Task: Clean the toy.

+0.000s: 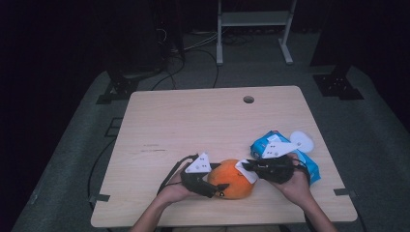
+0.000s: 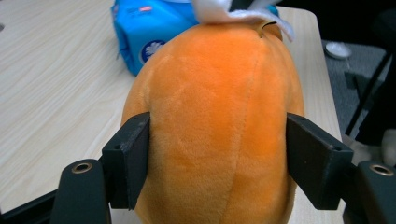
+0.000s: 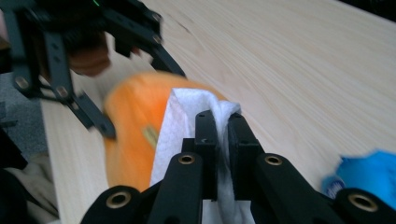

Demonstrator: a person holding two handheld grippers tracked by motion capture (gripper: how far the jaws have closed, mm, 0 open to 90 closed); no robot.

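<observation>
Wooden table (image 1: pixel 193 121). Orange plush pumpkin (image 1: pixel 233 180) at six o'clock near the front edge, blue wipes pack (image 1: pixel 309 162) at its three o'clock. Left gripper (image 1: pixel 216 189), hand low and angled right, clamps the pumpkin's sides. Right gripper (image 1: pixel 247 166), pointing nine o'clock, pinches a white wipe (image 3: pixel 187 121) against the pumpkin's top.

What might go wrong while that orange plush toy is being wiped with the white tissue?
1. The left claw grips the soft orange plush only at its sides; a push from the wipe might squeeze it loose.
2. The right claw pinches just a fold of the white tissue, so it may tear or slip out.
3. The plush lies near the front edge of the table; if freed, it might roll off.
</observation>
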